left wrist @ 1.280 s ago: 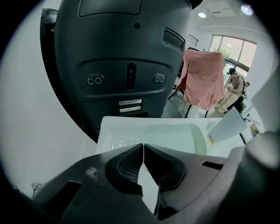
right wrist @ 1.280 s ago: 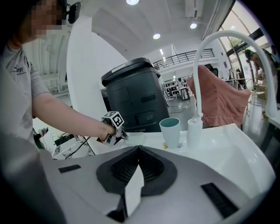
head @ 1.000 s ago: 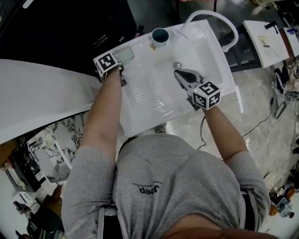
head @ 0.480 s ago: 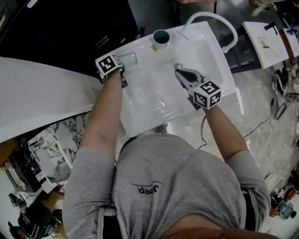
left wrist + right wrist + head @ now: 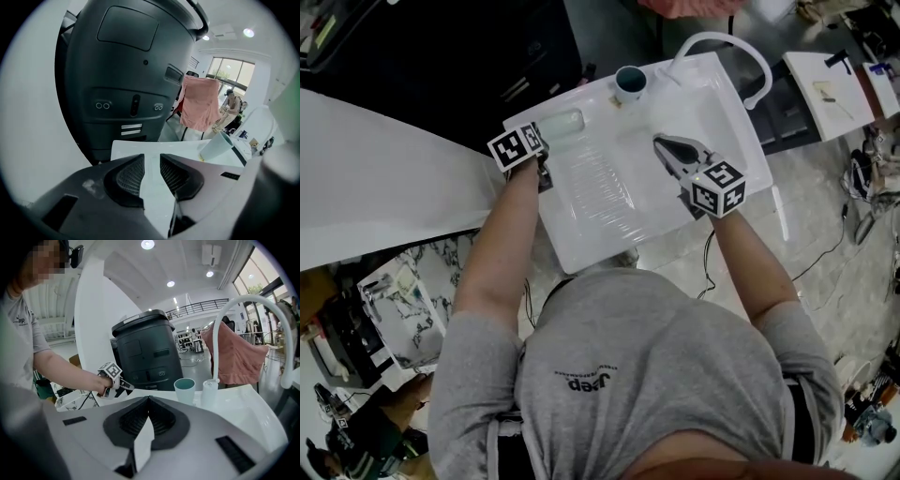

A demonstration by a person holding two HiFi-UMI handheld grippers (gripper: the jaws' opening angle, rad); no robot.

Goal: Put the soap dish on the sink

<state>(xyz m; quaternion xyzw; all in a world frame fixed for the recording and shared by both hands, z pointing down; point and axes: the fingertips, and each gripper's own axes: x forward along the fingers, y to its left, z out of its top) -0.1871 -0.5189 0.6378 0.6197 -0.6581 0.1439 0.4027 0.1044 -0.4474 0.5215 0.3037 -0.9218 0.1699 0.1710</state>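
Since only the pale sink [image 5: 164, 146] shows in the gap between them, the left tongs [image 5: 152, 158] stand open and empty in the left gripper view. They face a dark bin [image 5: 131, 70], with a cup [image 5: 217, 146] to the right and a pink cloth [image 5: 200, 103] beyond.

In the right gripper view the right tongs [image 5: 149, 400] are closed tip to tip on nothing, and the curved tap [image 5: 243, 303] rises at the right.

In the head view the soap dish [image 5: 560, 123] lies on the sink's upper-left corner, its long axis running left to right. It is just right of the left tongs and well apart from the right ones, which hover over the basin. It looks already placed, and the left hand is nearer should it need nudging. A white surface [image 5: 384, 187] fills the left of the frame, marbled floor [image 5: 834, 281] the right.
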